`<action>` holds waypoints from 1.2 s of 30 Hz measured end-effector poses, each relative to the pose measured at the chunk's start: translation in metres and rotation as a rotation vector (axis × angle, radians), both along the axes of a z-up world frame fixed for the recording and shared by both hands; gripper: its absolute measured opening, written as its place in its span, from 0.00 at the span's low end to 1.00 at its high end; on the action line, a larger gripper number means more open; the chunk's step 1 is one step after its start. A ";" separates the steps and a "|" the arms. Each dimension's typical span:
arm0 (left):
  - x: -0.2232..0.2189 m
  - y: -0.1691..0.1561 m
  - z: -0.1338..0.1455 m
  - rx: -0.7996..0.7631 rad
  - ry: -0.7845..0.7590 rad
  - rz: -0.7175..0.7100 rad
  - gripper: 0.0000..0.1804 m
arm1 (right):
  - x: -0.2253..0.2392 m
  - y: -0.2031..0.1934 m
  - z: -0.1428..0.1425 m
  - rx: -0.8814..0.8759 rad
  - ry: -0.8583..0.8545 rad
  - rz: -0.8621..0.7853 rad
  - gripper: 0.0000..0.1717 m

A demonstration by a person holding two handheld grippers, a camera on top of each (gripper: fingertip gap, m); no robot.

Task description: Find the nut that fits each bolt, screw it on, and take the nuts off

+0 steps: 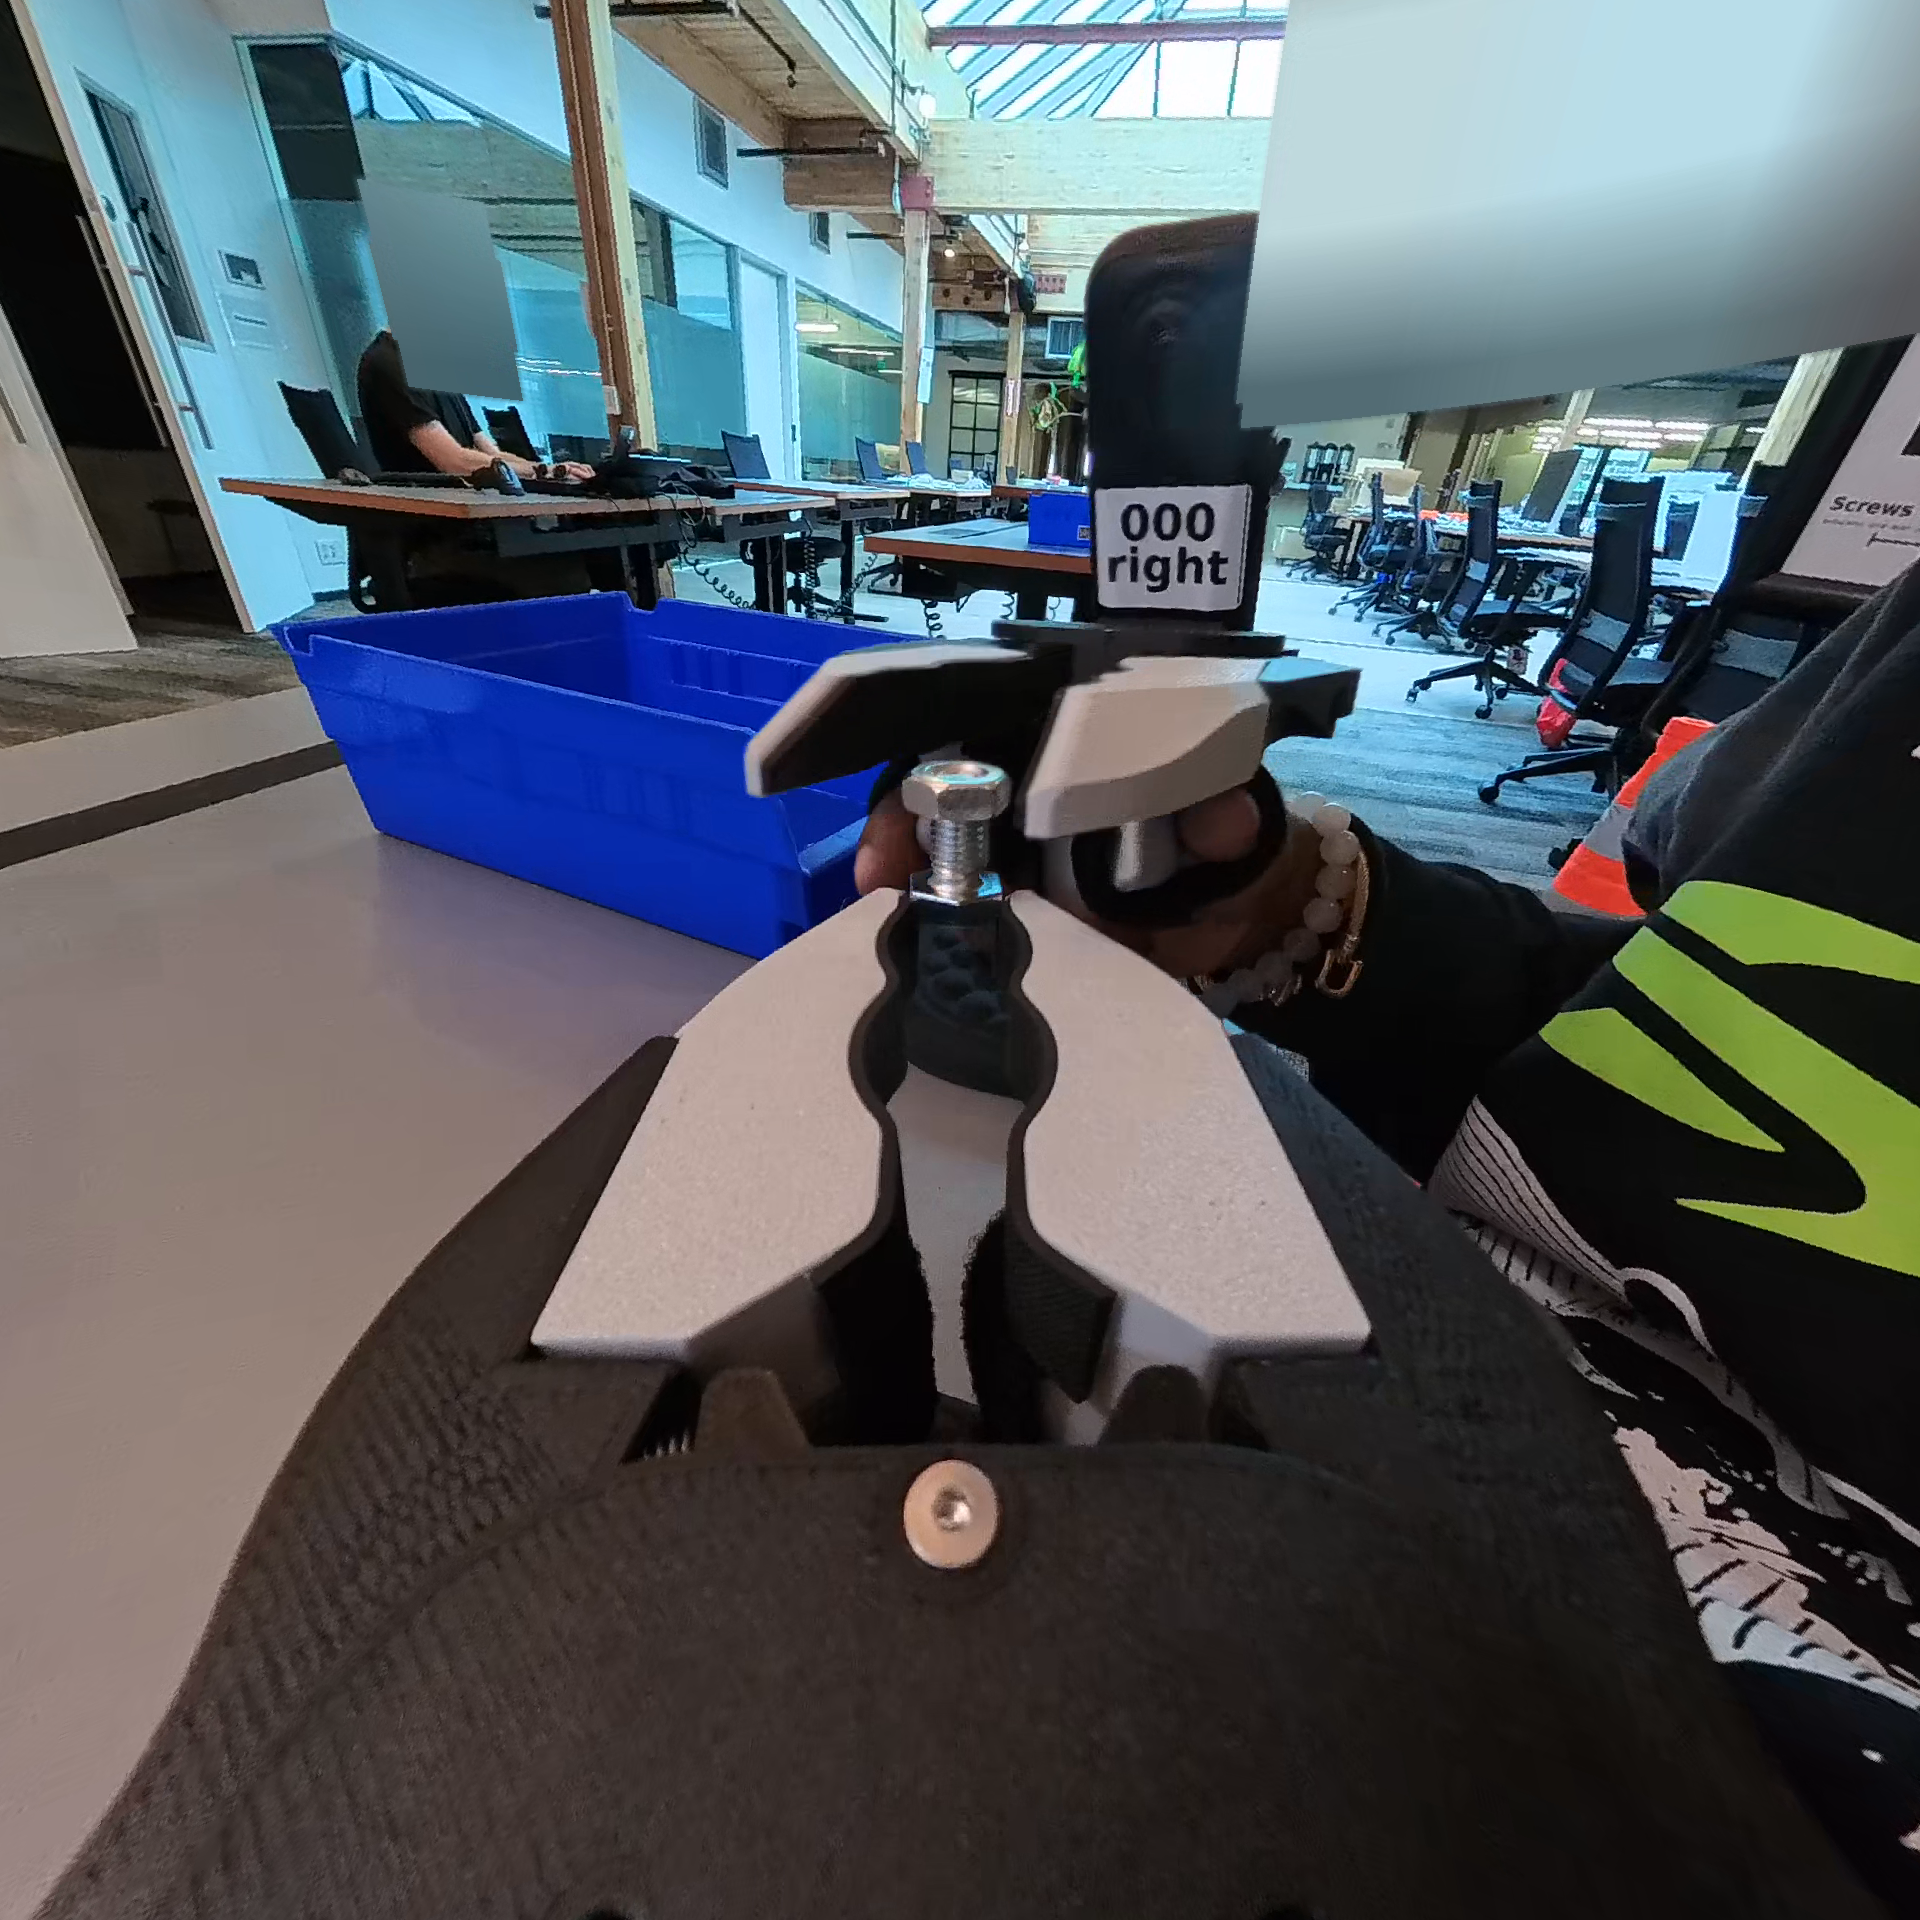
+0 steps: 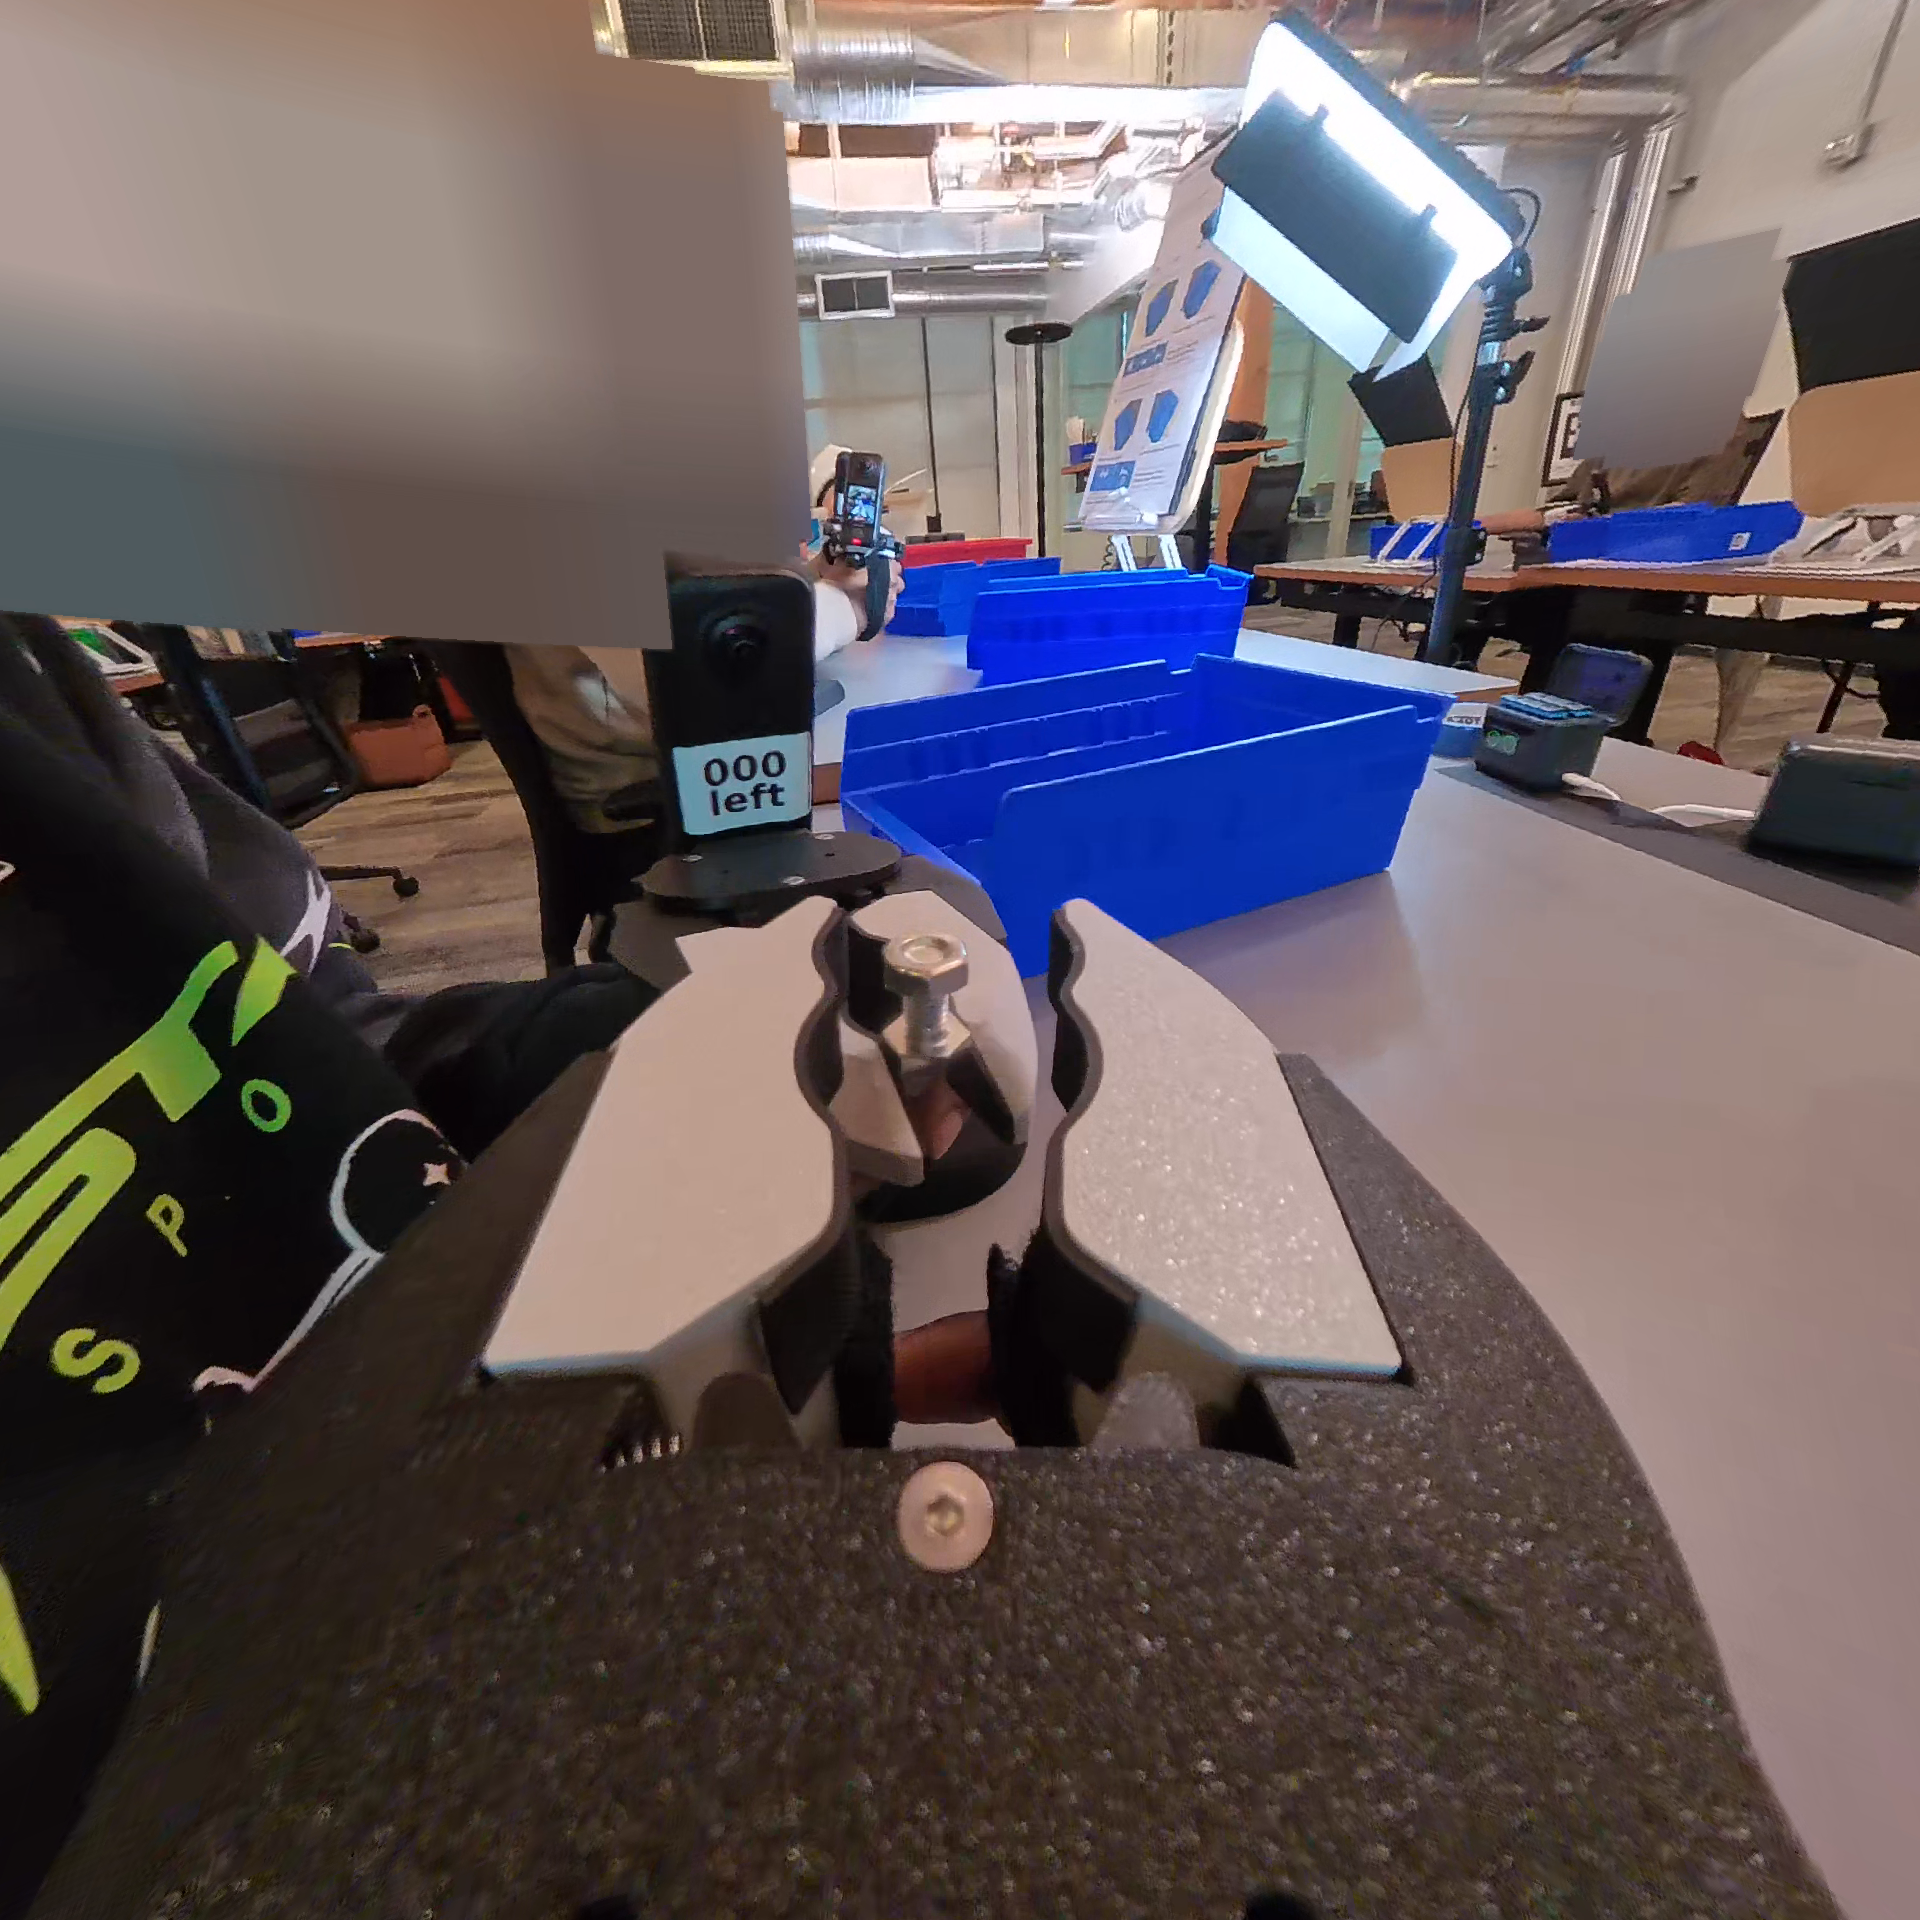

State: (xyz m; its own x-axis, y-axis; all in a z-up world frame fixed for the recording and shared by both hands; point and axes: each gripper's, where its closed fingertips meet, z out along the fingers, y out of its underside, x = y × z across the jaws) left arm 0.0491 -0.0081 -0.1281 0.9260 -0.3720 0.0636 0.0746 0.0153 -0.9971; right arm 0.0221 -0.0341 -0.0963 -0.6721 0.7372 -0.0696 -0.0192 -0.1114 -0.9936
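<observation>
Your two wrist cameras face each other at close range, low over the counter [image 1: 208,1039]. Each looks forward along its own claw, which fills the lower frame. Both views share the bolt [image 1: 954,831] at frame centre, the opposite claw behind it, and the blue bin [image 2: 1195,821] beyond.
</observation>
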 end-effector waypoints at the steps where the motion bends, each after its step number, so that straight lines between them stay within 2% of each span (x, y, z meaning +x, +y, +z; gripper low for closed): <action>1: 0.000 0.000 0.000 0.001 0.000 -0.001 0.08 | -0.002 0.001 -0.001 0.004 -0.005 -0.007 0.22; 6: -0.001 0.000 0.000 -0.002 -0.004 0.001 0.08 | 0.005 0.015 -0.003 0.010 -0.007 -0.018 0.21; 7: -0.001 0.000 0.000 -0.002 -0.010 0.004 0.08 | 0.008 0.020 -0.004 0.008 -0.007 -0.028 0.18; 8: 0.000 -0.001 0.001 0.006 -0.013 -0.010 0.08 | 0.007 0.031 -0.005 0.006 -0.009 -0.075 0.07; 11: 0.000 0.000 0.000 -0.002 -0.008 -0.004 0.08 | 0.010 0.046 -0.007 0.020 -0.005 -0.127 0.04; 13: 0.000 0.000 0.000 -0.003 -0.006 -0.003 0.08 | 0.013 0.040 0.000 0.002 0.019 -0.094 0.05; 18: 0.000 0.001 0.000 -0.004 -0.002 -0.001 0.08 | 0.009 0.013 0.004 0.012 0.016 -0.012 0.17; 22: 0.000 0.000 0.000 0.000 -0.002 -0.001 0.08 | 0.004 0.005 -0.001 0.043 0.003 -0.003 0.17; 30: -0.001 0.001 0.000 0.000 -0.007 0.003 0.08 | 0.013 0.025 0.000 0.039 0.011 -0.051 0.14; 36: -0.001 0.001 -0.001 -0.003 0.002 0.005 0.08 | 0.010 0.008 0.003 0.060 0.013 -0.015 0.17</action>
State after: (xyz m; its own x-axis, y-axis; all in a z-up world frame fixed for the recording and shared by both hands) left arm 0.0484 -0.0071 -0.1286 0.9282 -0.3669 0.0628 0.0724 0.0124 -0.9973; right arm 0.0316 -0.0260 -0.0936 -0.6614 0.7498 -0.0163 -0.0331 -0.0509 -0.9982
